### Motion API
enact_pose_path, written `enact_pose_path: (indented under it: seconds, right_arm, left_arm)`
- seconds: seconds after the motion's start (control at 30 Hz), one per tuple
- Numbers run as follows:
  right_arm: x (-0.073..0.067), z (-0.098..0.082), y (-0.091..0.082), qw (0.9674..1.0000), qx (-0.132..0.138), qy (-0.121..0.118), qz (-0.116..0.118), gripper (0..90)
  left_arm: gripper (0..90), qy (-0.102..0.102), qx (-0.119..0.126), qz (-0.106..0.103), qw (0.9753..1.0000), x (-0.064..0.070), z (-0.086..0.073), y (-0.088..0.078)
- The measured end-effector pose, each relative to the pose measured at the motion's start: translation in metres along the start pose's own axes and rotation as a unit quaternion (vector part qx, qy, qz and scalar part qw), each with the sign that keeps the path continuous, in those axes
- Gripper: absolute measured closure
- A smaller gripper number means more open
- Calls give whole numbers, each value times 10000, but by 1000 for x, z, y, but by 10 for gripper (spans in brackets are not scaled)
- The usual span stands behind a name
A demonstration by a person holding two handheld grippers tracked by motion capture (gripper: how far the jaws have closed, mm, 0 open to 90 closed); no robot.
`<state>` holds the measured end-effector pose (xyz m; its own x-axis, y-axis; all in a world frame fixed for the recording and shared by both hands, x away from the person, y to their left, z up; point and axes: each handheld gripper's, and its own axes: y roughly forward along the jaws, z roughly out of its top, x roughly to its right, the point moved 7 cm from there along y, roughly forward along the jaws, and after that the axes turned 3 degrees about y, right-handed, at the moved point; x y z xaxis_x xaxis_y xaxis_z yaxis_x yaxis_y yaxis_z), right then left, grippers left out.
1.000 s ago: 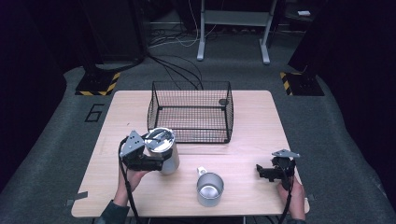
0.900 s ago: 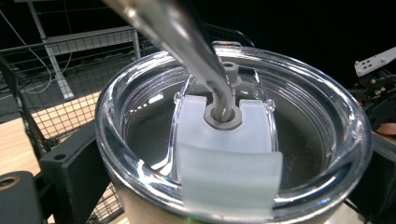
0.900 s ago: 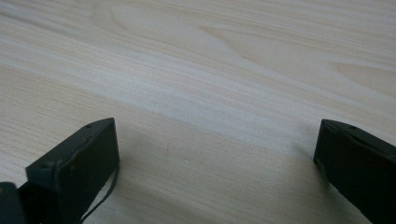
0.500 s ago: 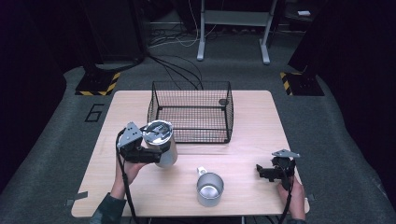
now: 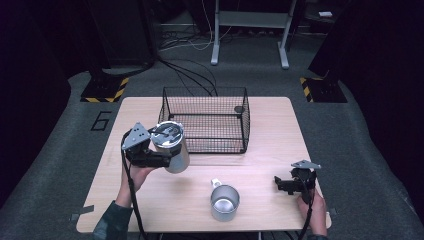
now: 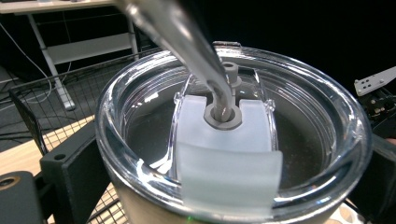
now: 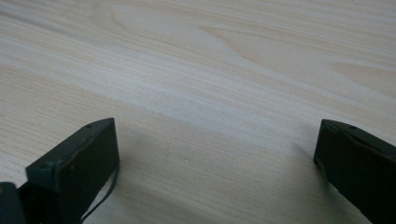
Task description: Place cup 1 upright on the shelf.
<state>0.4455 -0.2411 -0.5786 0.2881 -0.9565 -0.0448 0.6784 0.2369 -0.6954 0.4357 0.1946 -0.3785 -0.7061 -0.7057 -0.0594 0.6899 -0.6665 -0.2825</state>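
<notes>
- The left gripper [image 5: 167,159] has its black jaws clamped on the sides of a silver steel tumbler with a clear plastic lid [image 5: 170,145], holding it lifted off the pale wooden table [image 5: 150,200], tilted, just in front of the near left corner of the black wire basket [image 5: 205,120]. In the left gripper view the lid [image 6: 233,135] is seated on the rim and a bent metal straw [image 6: 196,56] runs down through its centre hole.
- The tumbler's contents cannot be made out through the lid.
- The wire basket stands at the back middle of the table; a small dark round thing [image 5: 239,109] lies near its far right corner.
- A short open steel mug with a small handle [image 5: 224,202] stands at the front middle, apparently empty.
- The right gripper [image 5: 290,185] rests low at the front right, jaws wide apart over bare wood, holding nothing.
- Judging by this, the tumbler is picked up and on its way to the basket; lowering and releasing remain, and the mug is untouched.
</notes>
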Motion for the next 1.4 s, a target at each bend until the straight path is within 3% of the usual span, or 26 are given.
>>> enact_pose_path:
  seconds: [0.9,1.4]
  right_arm:
    - [0,0,0,10000,0,0,0,0]
    - [0,0,0,10000,0,-1,0,0]
  left_arm:
    - [39,189,60,-169,9997,-3,45,16]
    - [39,169,28,-52,9998,-15,62,33]
